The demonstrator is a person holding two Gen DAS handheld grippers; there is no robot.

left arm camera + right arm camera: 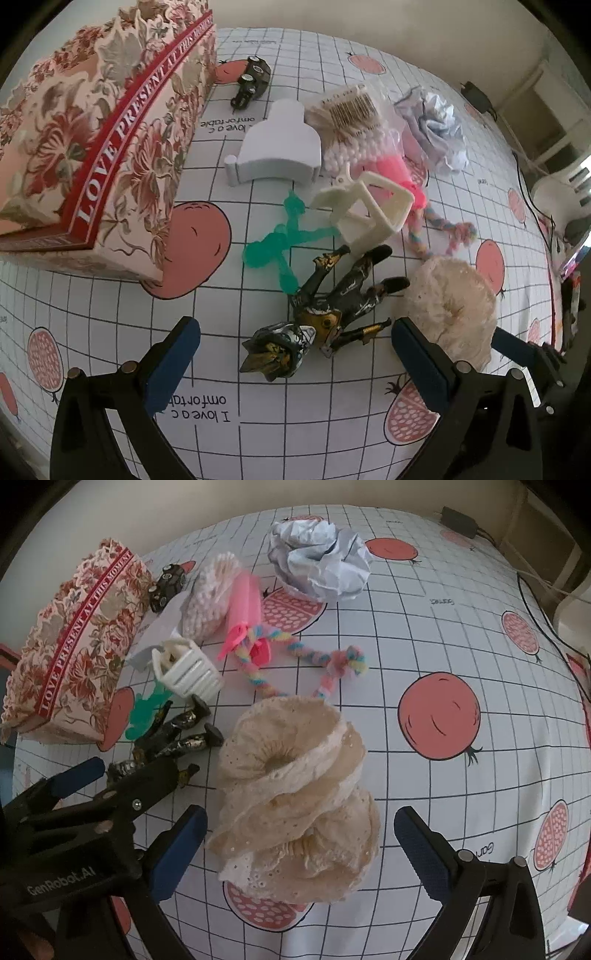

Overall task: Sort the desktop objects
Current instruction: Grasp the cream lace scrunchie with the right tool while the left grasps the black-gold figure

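Hovering low over the grid-printed tablecloth with red fruit pictures, the left gripper has its blue-padded jaws spread wide with nothing held; the black-and-gold toy action figure lies on its back between them, head nearest the camera, touching neither pad. Just beyond the figure lie a translucent green plastic figure stand and a tipped-over white plastic toy chair. Behind those rest a white arched foam block, a clear bag of cotton swabs, a pink plastic roll with a pastel braided rope toy, and a crumpled ball of pale paper. A floral cardboard gift box with a red lettered band stands at the left, with a small black toy car past its far corner. The cream lace scrunchie sits just right of the figure.

In the right wrist view, the right gripper is likewise opened wide and empty, its pads on either side of the cream lace scrunchie, which rests on the tablecloth. The left gripper shows at the lower left, over the action figure. The gift box stands at the far left, and the crumpled paper lies at the far side.
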